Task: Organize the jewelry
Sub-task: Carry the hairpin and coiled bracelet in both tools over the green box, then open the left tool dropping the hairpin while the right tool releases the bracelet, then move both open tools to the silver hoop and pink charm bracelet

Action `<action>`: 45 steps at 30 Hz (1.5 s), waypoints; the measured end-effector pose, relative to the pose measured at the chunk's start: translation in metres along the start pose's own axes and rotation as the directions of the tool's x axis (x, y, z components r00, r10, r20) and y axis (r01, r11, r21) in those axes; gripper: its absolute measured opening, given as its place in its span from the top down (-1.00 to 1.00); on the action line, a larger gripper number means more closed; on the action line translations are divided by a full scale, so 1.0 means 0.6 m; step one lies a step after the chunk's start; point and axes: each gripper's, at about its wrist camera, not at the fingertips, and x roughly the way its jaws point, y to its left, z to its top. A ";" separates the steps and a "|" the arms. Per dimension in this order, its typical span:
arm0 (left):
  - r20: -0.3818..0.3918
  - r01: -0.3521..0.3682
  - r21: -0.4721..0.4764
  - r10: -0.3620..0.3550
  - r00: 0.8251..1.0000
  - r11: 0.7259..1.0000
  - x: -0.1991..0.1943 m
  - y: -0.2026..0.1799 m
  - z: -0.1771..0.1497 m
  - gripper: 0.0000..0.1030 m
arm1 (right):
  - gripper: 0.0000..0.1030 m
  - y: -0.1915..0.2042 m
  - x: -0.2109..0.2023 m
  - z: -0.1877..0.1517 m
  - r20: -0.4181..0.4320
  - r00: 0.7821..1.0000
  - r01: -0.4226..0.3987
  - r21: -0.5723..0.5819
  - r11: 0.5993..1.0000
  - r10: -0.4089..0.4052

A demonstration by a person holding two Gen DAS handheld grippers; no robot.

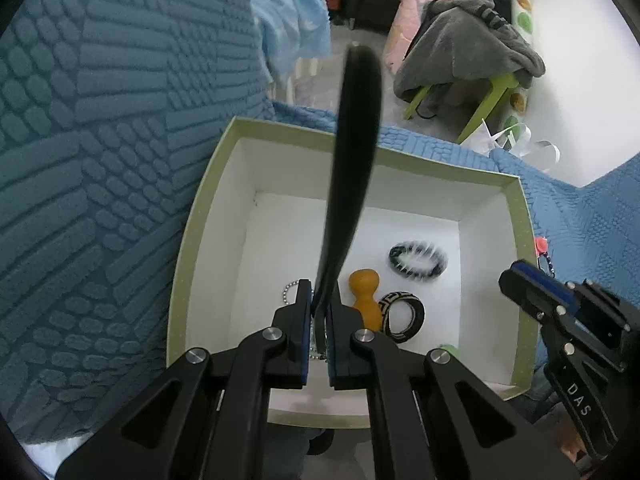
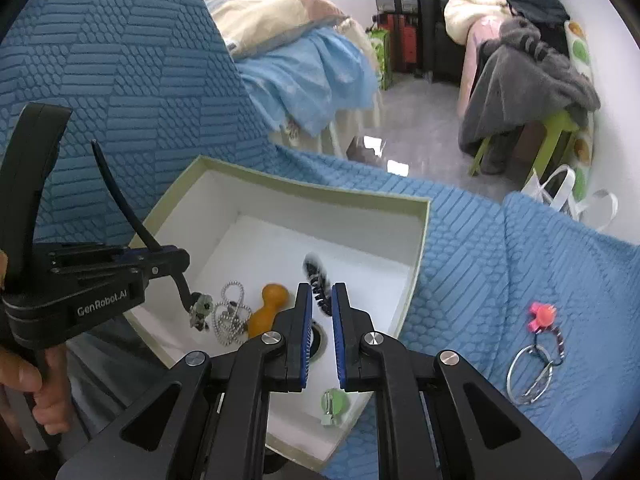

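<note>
A pale green box (image 1: 188, 240) with a white inside sits on a blue textured cover. In it lie a black-and-white bracelet (image 1: 418, 260), an orange wooden piece (image 1: 366, 296), a patterned bangle (image 1: 402, 314) and a bead chain (image 1: 290, 290). My left gripper (image 1: 319, 312) is shut on a black headband (image 1: 354, 152), which stands up over the box; it also shows in the right wrist view (image 2: 120, 200). My right gripper (image 2: 320, 312) is open and empty over the box's near right part (image 2: 420, 240). A green clip (image 2: 334, 404) lies below it.
On the cover right of the box lie a silver hoop (image 2: 530, 376) and a pink-topped beaded piece (image 2: 542, 316). Beyond the cover's edge are the floor, a bed with blue bedding (image 2: 312, 72) and a green stool under grey clothes (image 2: 532, 80).
</note>
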 end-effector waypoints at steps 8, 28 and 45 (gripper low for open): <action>0.042 0.019 -0.009 -0.019 0.999 1.000 -0.019 0.003 -0.001 -0.41 | 0.66 -0.001 -0.022 0.008 0.056 0.998 -0.025 -0.021 0.999 0.026; 0.276 0.155 0.055 -0.164 0.947 0.986 -0.112 -0.096 0.020 -0.44 | 0.65 -0.121 -0.160 0.013 0.321 0.946 0.044 0.027 0.999 -0.050; 0.303 0.234 0.153 -0.271 0.914 0.960 -0.111 -0.221 0.009 -0.44 | 0.65 -0.226 -0.216 -0.046 0.348 0.928 0.108 0.090 0.990 -0.133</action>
